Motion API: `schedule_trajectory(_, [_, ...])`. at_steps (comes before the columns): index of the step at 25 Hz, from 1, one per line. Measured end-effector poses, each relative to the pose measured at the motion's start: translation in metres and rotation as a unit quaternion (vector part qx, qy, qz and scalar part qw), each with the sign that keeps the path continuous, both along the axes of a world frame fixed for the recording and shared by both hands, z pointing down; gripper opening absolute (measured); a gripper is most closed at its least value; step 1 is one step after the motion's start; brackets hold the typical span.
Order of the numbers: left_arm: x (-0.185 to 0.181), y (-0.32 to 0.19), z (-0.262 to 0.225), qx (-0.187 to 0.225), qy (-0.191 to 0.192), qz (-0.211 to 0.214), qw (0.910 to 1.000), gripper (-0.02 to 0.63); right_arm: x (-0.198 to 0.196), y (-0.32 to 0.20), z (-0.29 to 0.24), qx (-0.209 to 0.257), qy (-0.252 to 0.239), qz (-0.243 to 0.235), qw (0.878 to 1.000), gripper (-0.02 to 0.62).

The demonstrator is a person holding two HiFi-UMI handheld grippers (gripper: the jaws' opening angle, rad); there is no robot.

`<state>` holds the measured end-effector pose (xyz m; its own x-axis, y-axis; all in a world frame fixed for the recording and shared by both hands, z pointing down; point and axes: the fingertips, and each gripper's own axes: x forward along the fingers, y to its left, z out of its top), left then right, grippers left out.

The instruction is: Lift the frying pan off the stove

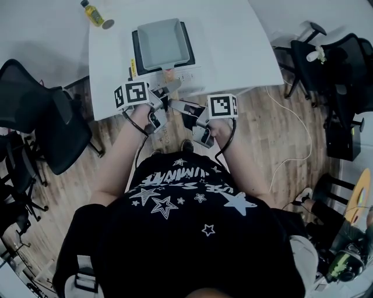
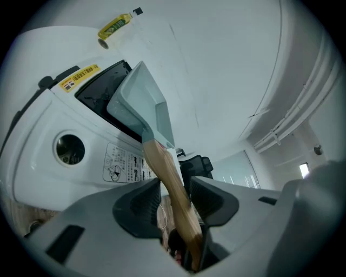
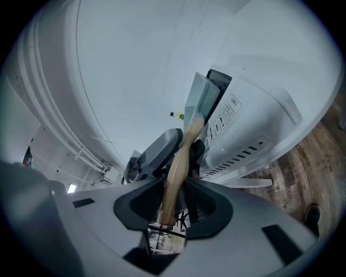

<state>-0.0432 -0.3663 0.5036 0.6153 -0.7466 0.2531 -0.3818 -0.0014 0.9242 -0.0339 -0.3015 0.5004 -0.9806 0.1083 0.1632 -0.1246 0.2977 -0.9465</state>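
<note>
A square grey frying pan (image 1: 160,42) sits on the white stove (image 1: 185,73) with a black top, on the white table. Its wooden handle (image 1: 169,74) points toward me. My left gripper (image 1: 170,88) is open around the handle (image 2: 167,178), with a gap on its left side. My right gripper (image 1: 176,105) is shut on the handle's near end (image 3: 175,167). In the left gripper view the pan (image 2: 140,97) rests on the stove (image 2: 43,124). The right gripper (image 3: 174,203) view shows the pan (image 3: 197,100) edge-on.
A small yellow bottle (image 1: 93,14) lies at the table's far left. Black office chairs stand left (image 1: 41,116) and right (image 1: 332,64) of the table. A white cable (image 1: 303,134) runs over the wooden floor. The table's front edge (image 1: 250,87) is just past my grippers.
</note>
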Motion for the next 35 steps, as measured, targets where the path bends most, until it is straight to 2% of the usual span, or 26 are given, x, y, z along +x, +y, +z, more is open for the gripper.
schedule_trajectory(2, [-0.001,-0.001,0.002,-0.001,0.006,0.001,1.0,0.166,-0.001,0.001,-0.001,-0.01,-0.001,0.003,1.0,0.121])
schedule_trajectory(6, [0.001,0.001,0.0,0.008,0.016,0.007,0.9998,0.158,-0.005,0.003,-0.01,0.014,-0.023,-0.012,1.0,0.126])
schedule_trajectory(10, [-0.001,0.003,-0.005,0.023,0.035,0.009,0.9991,0.155,-0.006,0.007,-0.011,0.016,-0.016,-0.01,1.0,0.132])
schedule_trajectory(14, [0.0,0.003,-0.006,0.027,0.049,0.013,0.9983,0.153,-0.008,0.006,-0.017,0.02,-0.035,-0.003,0.999,0.132])
schedule_trajectory(18, [0.001,0.004,-0.011,0.041,0.033,0.014,0.9985,0.153,-0.009,0.008,-0.02,0.023,-0.034,0.006,0.999,0.132])
schedule_trajectory(20, [0.002,0.004,-0.016,0.053,0.028,0.023,0.9979,0.153,-0.012,0.009,-0.027,0.034,-0.049,0.006,0.998,0.132])
schedule_trajectory(22, [0.004,0.005,-0.023,0.065,0.025,0.035,0.9969,0.153,-0.009,0.01,-0.027,0.033,-0.037,0.018,0.999,0.13])
schedule_trajectory(29, [0.003,0.019,-0.049,0.092,0.031,0.059,0.9935,0.155,-0.014,0.025,-0.055,0.057,-0.073,0.037,0.995,0.13])
schedule_trajectory(35, [-0.006,0.038,-0.06,0.104,0.046,0.077,0.9905,0.156,-0.024,0.043,-0.065,0.08,-0.07,0.06,0.993,0.13])
